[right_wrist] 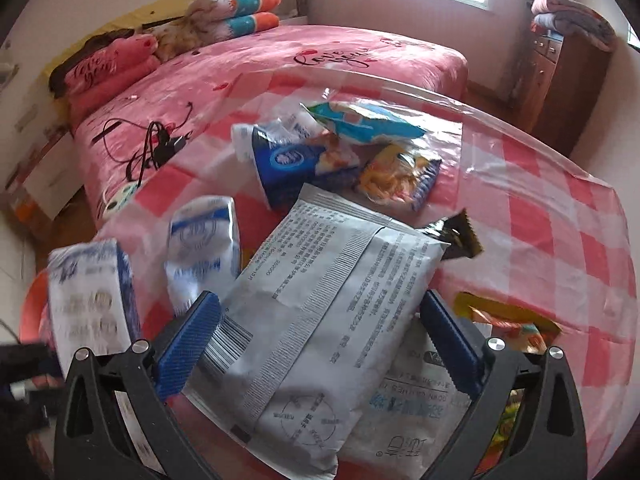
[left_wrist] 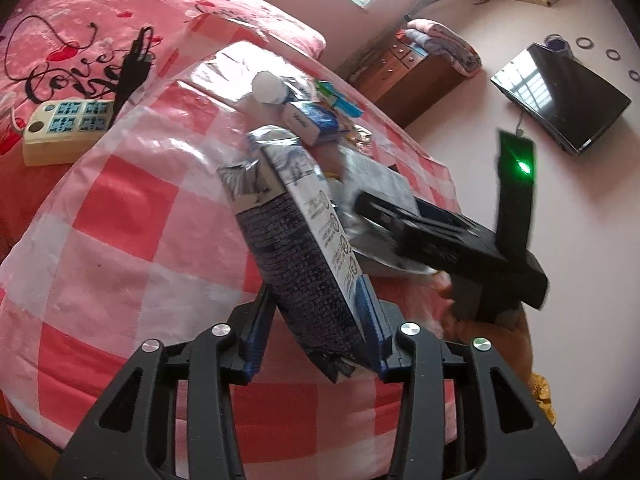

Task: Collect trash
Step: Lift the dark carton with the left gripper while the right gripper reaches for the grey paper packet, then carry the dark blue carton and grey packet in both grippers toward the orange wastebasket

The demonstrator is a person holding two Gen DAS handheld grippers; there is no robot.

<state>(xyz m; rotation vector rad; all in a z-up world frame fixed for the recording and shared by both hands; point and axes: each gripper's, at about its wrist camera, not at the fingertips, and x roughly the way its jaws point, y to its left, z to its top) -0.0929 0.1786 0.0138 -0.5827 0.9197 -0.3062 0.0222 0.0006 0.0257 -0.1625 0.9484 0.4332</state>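
Note:
My left gripper (left_wrist: 316,332) is shut on a dark blue and white milk carton (left_wrist: 304,248), which sits tilted between the blue pads above the red-and-white checked tablecloth (left_wrist: 132,220). In the right wrist view the same carton (right_wrist: 92,300) is blurred at the left. My right gripper (right_wrist: 320,344) is open, its pads standing on either side of a grey printed pouch (right_wrist: 320,304) that lies flat on the table. Another white pouch (right_wrist: 404,420) lies under it. From the left wrist view the right gripper (left_wrist: 360,204) reaches in from the right over that pouch (left_wrist: 380,176).
More wrappers lie beyond: a blue cup-shaped pack (right_wrist: 288,164), snack bags (right_wrist: 368,120) (right_wrist: 400,176), a brown wrapper (right_wrist: 460,236), a white-blue pack (right_wrist: 204,240), a yellow wrapper (right_wrist: 504,316). A pink bed (right_wrist: 320,52) behind holds a power strip (left_wrist: 64,128) and cables (right_wrist: 152,148).

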